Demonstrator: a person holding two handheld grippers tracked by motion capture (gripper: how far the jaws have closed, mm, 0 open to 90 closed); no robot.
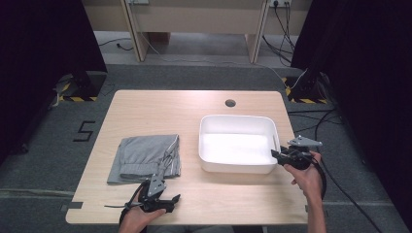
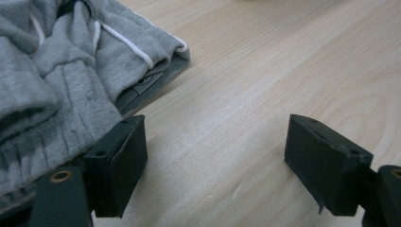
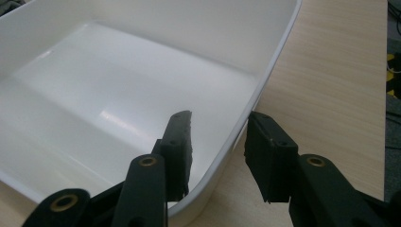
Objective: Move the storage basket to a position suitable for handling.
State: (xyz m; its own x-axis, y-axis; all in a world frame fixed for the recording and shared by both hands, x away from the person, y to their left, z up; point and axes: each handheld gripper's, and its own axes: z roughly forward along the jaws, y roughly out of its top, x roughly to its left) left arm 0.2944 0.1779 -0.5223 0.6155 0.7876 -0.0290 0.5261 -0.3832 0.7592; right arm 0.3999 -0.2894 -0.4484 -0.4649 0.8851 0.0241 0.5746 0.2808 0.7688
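A folded grey garment [image 1: 145, 155] with white piping lies on the left half of the wooden table [image 1: 160, 107]. In the left gripper view the garment [image 2: 61, 71] lies ahead and to the left. My left gripper [image 1: 167, 201] rests near the front edge just below the garment; seen close up, the left gripper [image 2: 215, 161] stands open over bare wood, its left jaw beside the cloth's edge. An empty white tub [image 1: 238, 117] stands right of centre. My right gripper [image 1: 276, 155] is at its front right corner. That gripper [image 3: 220, 123] straddles the tub rim [image 3: 279, 42], one jaw inside, one outside, with a gap still showing.
A round cable hole [image 1: 230, 103] sits near the table's far edge. Bare wood [image 3: 340, 71] runs right of the tub up to the table edge. Cables lie on the floor at the right, and dark curtains flank both sides.
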